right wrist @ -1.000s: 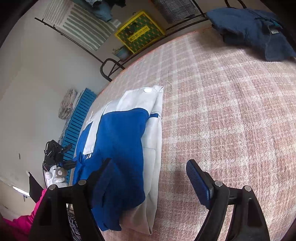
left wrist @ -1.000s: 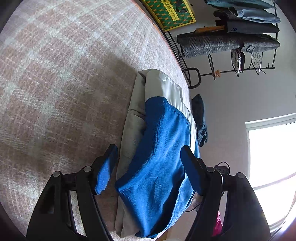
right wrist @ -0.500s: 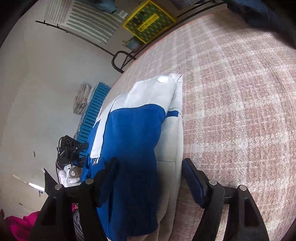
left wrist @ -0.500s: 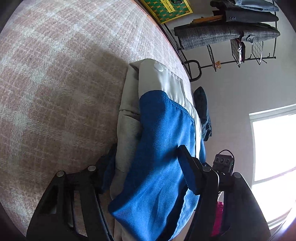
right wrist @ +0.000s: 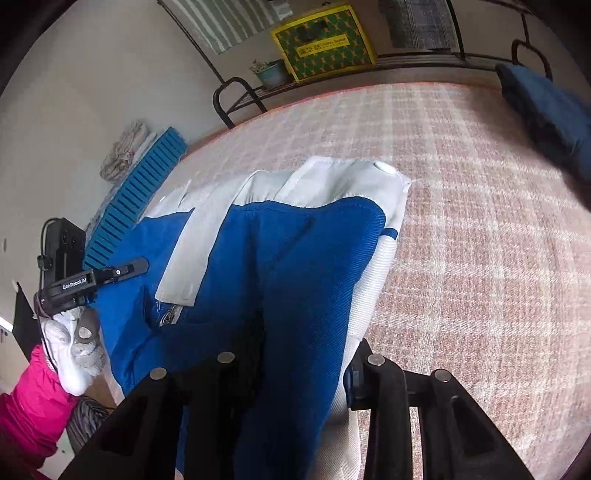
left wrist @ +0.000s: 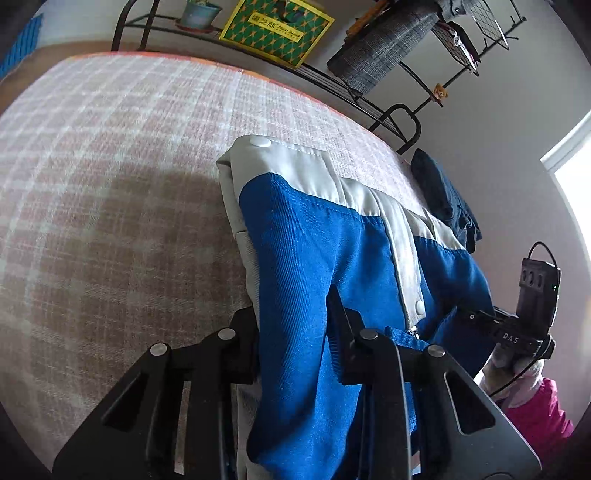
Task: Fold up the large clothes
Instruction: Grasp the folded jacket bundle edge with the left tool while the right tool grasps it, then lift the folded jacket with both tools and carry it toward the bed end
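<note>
A blue and white jacket lies folded lengthwise on the pink plaid bed cover. My left gripper is closing its jaws on the jacket's near edge, and the blue cloth bunches between its pads and rises off the bed. In the right wrist view the same jacket runs up from my right gripper, whose jaws are also closing, with blue and white cloth pinched between them. Both near corners hang lifted. A white snap button marks the far end.
A folded dark blue garment lies at the bed's far right corner. A black metal rack holds a yellow-green box and a potted plant behind the bed. A person's gloved hand and pink sleeve are at the left.
Both grippers went from wide open over the jacket's near end to closed on it. Both hands rose and rolled, and the near edge lifted off the bed.
</note>
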`<action>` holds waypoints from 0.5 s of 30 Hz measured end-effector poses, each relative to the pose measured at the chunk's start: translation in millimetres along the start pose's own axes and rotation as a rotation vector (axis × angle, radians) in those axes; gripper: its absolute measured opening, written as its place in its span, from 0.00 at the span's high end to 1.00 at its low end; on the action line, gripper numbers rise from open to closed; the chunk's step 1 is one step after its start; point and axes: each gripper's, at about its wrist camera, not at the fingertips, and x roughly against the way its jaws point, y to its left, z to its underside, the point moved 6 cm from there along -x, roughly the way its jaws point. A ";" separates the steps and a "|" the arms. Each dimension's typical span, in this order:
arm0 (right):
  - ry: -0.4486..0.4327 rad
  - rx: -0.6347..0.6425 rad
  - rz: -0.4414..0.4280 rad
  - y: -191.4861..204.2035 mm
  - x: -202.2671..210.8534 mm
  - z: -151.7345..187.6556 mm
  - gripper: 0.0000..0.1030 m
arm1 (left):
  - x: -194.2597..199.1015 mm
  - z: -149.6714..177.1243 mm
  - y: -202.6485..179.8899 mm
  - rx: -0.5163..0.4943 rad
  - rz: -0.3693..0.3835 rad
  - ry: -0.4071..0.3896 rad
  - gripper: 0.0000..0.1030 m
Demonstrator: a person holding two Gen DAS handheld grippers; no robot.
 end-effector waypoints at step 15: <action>-0.077 0.219 0.284 77.5 70.5 10.4 0.77 | 58.5 35.5 -65.1 -0.162 -0.024 -0.109 0.79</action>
